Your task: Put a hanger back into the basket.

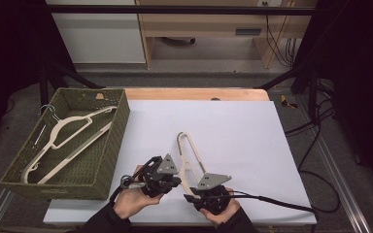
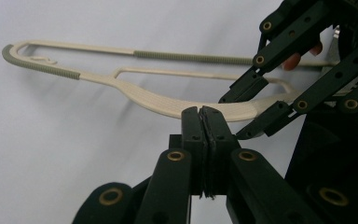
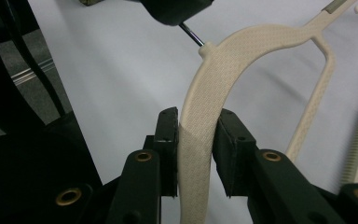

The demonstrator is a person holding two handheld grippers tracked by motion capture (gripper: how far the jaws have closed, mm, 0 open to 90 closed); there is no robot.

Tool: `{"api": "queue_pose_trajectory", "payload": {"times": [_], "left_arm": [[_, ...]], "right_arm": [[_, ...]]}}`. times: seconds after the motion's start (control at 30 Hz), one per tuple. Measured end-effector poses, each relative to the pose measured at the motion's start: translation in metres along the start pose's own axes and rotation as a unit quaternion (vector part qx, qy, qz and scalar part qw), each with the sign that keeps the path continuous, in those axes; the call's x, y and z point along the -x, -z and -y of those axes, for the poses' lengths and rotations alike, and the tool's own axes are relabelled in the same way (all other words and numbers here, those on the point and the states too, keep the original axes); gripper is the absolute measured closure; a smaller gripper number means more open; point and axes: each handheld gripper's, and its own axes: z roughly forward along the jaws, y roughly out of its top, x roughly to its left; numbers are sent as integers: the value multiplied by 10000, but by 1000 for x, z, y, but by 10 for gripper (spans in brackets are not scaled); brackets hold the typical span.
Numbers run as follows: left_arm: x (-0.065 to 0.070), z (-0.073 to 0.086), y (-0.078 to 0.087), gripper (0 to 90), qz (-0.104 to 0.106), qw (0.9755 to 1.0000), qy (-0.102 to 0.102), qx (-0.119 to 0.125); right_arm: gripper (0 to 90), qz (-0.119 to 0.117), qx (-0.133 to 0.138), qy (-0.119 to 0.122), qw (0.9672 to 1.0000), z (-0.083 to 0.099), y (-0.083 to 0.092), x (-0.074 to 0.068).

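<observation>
Currently a cream hanger (image 1: pixel 190 160) is held just above the white table (image 1: pixel 252 141), near its front edge, between the two grippers. The left gripper (image 2: pixel 203 122) is seen with its jaws pressed fully together — the metal hook (image 3: pixel 192 35) is reached by it, though what is pinched cannot be told. The right gripper (image 3: pixel 197 140) is clamped on the hanger's broad shoulder. A second hanger (image 1: pixel 63 141) lies in the green basket (image 1: pixel 119 131) at the left.

Left gripper (image 1: pixel 167 171): jaws pressed fully together, held low in the left hand (image 1: pixel 131 201). Right gripper (image 1: pixel 209 187): jaws narrowly parted, gripped from below by the right hand (image 1: pixel 221 213).
</observation>
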Motion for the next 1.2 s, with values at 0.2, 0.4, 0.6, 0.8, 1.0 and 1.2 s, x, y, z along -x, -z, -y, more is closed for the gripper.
{"api": "queue_pose_trajectory", "payload": {"times": [0.2, 0.4, 0.6, 0.8, 1.0, 1.2], "left_arm": [[-5, 1, 29, 557, -122, 9936, 287, 1090], [-19, 13, 63, 302, -312, 9804, 500, 1878], [-26, 28, 72, 176, -473, 9761, 659, 2017], [-35, 40, 60, 99, -553, 9760, 834, 1936], [-43, 45, 55, 73, -632, 9760, 950, 1853], [-45, 45, 52, 67, -559, 9762, 919, 1882]], "right_arm": [[732, 87, -36, 32, 9999, -2, 6, 2], [748, 299, -31, 8, 9995, -8, 19, 7], [773, 711, 16, -47, 9975, -13, 35, 14], [793, 938, 155, -333, 9949, -13, 53, 30], [824, 1144, 264, -491, 9919, -10, 65, 45], [863, 951, 392, -576, 9930, -11, 70, 54]]}}
